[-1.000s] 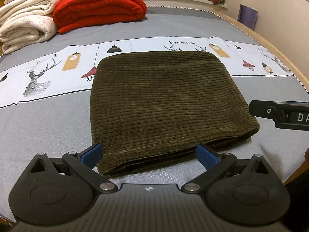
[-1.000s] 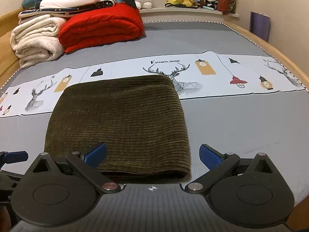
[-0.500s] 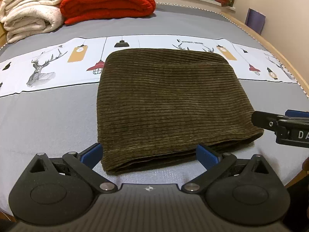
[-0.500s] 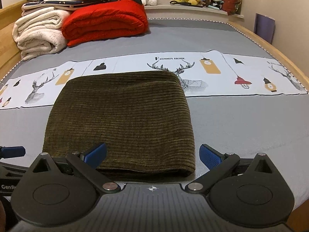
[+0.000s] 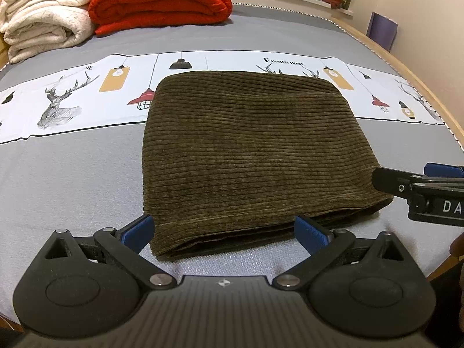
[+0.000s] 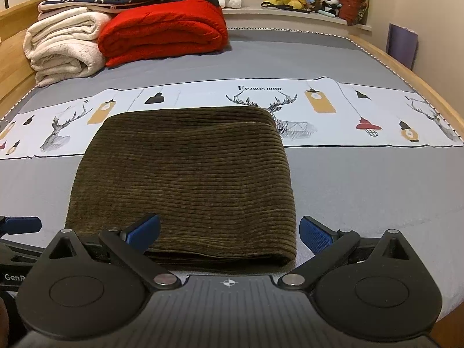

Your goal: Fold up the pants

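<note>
Both hand-held grippers, left [image 5: 223,229] and right [image 6: 229,232], spread wide, empty, at near edge of folded pants [image 5: 255,156] on bed [image 5: 66,179]; soft, thick corduroy, best pinched at layered corners.

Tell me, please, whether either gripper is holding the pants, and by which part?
Nothing is held. The left gripper and right gripper are both open at the near edge of the folded pants.

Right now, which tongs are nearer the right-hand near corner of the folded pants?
Right. The right tongs straddle that corner of the olive corduroy pants, open. The left tongs, also open, sit at the pants' left near corner, farther away.
</note>
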`<act>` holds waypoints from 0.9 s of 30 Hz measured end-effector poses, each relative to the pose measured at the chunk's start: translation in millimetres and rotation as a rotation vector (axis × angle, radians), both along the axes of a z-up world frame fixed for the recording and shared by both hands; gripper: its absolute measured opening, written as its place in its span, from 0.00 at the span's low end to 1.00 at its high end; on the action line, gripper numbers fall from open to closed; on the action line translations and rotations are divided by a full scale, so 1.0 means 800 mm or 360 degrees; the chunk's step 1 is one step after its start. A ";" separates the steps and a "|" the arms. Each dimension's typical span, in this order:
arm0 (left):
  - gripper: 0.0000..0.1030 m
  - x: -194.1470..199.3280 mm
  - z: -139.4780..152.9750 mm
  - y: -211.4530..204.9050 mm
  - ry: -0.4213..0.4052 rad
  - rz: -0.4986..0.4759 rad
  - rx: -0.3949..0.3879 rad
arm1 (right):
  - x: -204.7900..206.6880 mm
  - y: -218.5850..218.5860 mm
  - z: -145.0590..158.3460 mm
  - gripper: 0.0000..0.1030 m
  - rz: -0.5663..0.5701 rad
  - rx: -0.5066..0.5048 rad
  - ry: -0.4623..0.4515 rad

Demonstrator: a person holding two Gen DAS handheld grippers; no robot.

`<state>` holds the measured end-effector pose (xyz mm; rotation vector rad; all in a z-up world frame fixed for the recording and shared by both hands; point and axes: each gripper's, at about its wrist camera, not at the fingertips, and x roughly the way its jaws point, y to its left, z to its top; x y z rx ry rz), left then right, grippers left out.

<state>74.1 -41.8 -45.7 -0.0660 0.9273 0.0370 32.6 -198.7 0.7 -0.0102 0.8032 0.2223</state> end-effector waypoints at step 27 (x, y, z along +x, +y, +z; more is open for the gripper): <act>1.00 -0.001 0.001 -0.001 -0.0014 -0.0026 -0.0011 | -0.001 0.003 0.000 0.99 0.0010 -0.0001 0.0001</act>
